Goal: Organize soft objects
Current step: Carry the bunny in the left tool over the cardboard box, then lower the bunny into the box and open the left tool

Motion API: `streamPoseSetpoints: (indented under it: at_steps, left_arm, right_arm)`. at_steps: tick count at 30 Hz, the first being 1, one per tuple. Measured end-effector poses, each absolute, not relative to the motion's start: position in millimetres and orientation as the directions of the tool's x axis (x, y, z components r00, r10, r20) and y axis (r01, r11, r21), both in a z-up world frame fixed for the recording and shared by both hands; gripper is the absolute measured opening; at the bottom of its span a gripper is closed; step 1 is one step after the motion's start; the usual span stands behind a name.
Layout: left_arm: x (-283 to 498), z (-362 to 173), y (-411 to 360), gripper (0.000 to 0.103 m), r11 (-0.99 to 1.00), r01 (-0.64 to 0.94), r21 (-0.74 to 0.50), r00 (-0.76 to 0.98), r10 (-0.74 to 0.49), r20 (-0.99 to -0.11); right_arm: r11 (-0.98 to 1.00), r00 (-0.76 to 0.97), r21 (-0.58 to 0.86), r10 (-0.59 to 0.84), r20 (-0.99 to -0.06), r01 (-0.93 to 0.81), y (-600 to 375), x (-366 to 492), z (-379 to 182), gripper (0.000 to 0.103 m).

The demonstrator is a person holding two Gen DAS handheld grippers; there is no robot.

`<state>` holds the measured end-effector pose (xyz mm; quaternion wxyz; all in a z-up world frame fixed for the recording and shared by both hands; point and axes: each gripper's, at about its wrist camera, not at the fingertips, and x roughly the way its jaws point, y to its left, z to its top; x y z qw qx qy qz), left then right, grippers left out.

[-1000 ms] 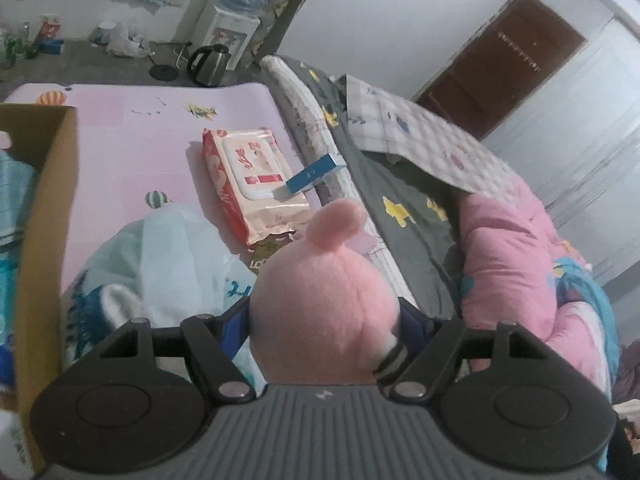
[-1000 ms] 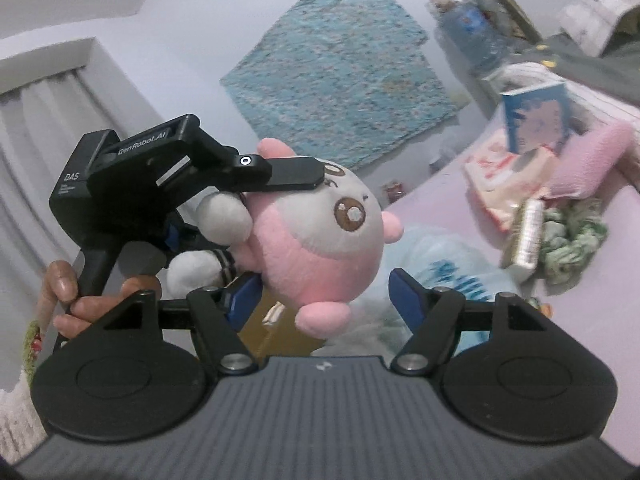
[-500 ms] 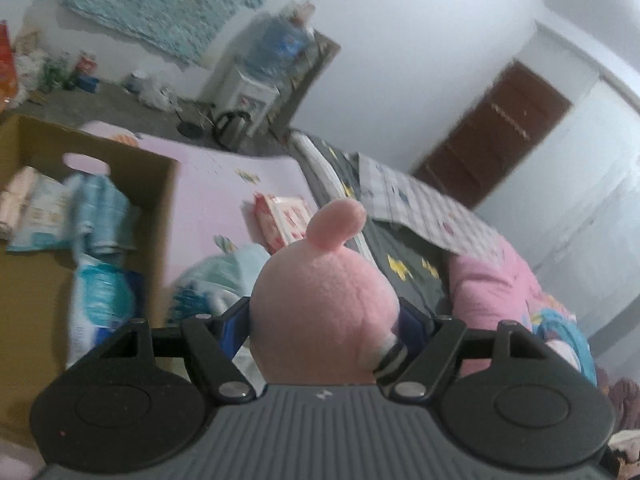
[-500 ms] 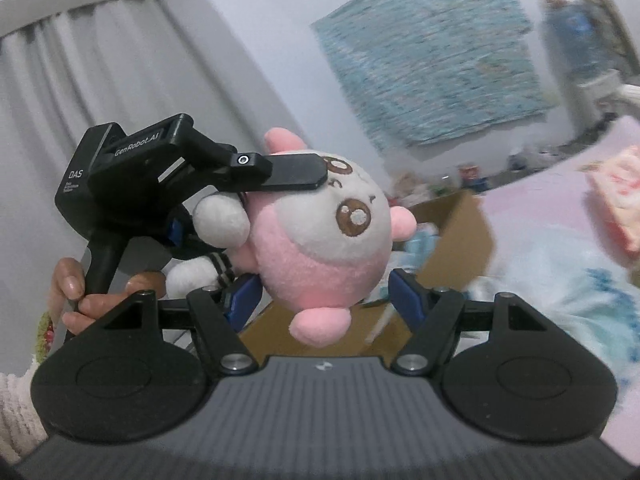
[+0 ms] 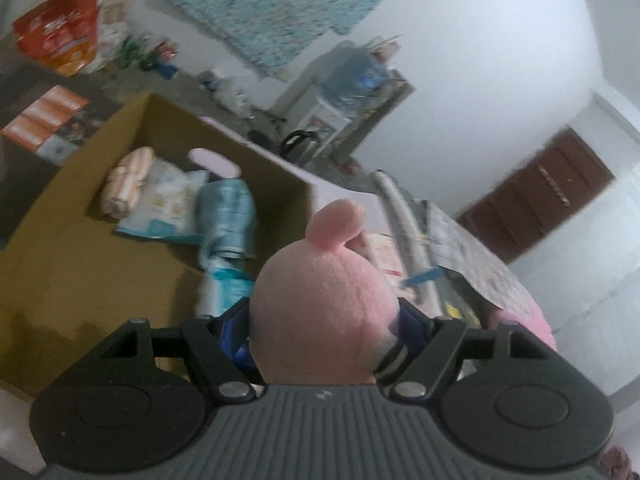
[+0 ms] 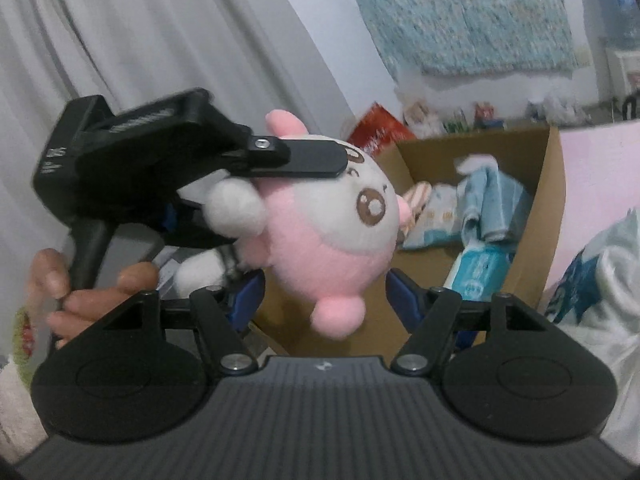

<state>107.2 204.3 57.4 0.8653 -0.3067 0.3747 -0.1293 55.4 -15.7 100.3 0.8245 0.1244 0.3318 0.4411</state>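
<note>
My left gripper [image 5: 324,320] is shut on a pink and white plush toy [image 5: 324,312] and holds it in the air beside the cardboard box [image 5: 80,248]. The right wrist view shows that plush [image 6: 332,236] from the front, clamped in the left gripper [image 6: 280,208] held by a hand. My right gripper [image 6: 324,296] is open and empty, its blue pads [image 6: 404,292] on either side below the plush, not touching it. The box [image 6: 552,184] holds blue folded cloths [image 6: 492,200] and soft packs [image 5: 168,204].
A pink mat [image 6: 600,168] lies right of the box, with a pale blue bundle [image 6: 600,276] on it. Bedding and a pink quilt [image 5: 520,316] lie at the right. A water dispenser [image 5: 348,92] and kettle stand by the far wall.
Both grippers have swung left toward the cardboard box, which now fills more of each view. The left gripper still holds the plush; the right stays open.
</note>
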Motion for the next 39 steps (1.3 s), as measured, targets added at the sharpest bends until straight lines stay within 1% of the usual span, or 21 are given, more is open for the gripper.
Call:
streamPoseSetpoints:
  at_steps: [6, 11, 13, 17, 20, 26, 30, 33, 36, 39]
  left_arm:
    - [159.3, 8.7, 238.4, 0.076, 0.815, -0.125, -0.566, 0.617, -0.383, -0.687]
    - [201.4, -21.2, 243.3, 0.076, 0.858, -0.156, -0.489, 0.540, -0.340, -0.770]
    - [212.5, -30.6, 241.1, 0.076, 0.863, -0.163, -0.478, 0.516, -0.338, -0.787]
    - [234.5, -47.9, 236.7, 0.079, 0.849, -0.146, -0.507, 0.462, -0.395, -0.794]
    - [240.9, -56.1, 239.1, 0.084, 0.862, -0.187, -0.471, 0.443, -0.354, -0.823]
    - [233.6, -57.5, 256.6, 0.089, 0.860, -0.238, -0.450, 0.434, -0.321, -0.842]
    - [219.3, -43.6, 262.7, 0.090, 0.887, -0.245, -0.391, 0.467, -0.246, -0.850]
    - [211.6, -33.9, 259.8, 0.087, 0.910, -0.216, -0.353, 0.470, -0.219, -0.855]
    - [203.5, -27.0, 252.6, 0.084, 0.937, -0.199, -0.285, 0.468, -0.165, -0.868]
    - [198.6, -21.1, 245.6, 0.084, 0.955, -0.188, -0.231, 0.483, -0.115, -0.868]
  right_arm:
    - [0.630, 0.439, 0.490, 0.775, -0.455, -0.603, -19.8, 38.8, 97.4, 0.067]
    - [0.659, 0.488, 0.501, 0.752, -0.443, -0.561, -48.8, 28.6, 99.1, 0.067]
    - [0.663, 0.503, 0.505, 0.748, -0.433, -0.552, -69.5, 35.2, 95.2, 0.067]
    - [0.661, 0.512, 0.524, 0.749, -0.420, -0.537, -86.1, 44.7, 90.8, 0.067]
    - [0.663, 0.514, 0.524, 0.747, -0.421, -0.535, -89.8, 41.6, 91.8, 0.067]
    - [0.654, 0.509, 0.531, 0.755, -0.413, -0.538, -92.9, 47.6, 90.0, 0.067]
    - [0.650, 0.506, 0.535, 0.759, -0.410, -0.541, -90.8, 54.6, 85.4, 0.067]
    - [0.645, 0.505, 0.539, 0.763, -0.404, -0.542, -90.6, 55.8, 84.3, 0.067]
    - [0.642, 0.506, 0.541, 0.764, -0.400, -0.543, -91.9, 54.9, 84.7, 0.067]
    - [0.638, 0.505, 0.544, 0.768, -0.395, -0.545, -93.3, 54.8, 83.6, 0.067]
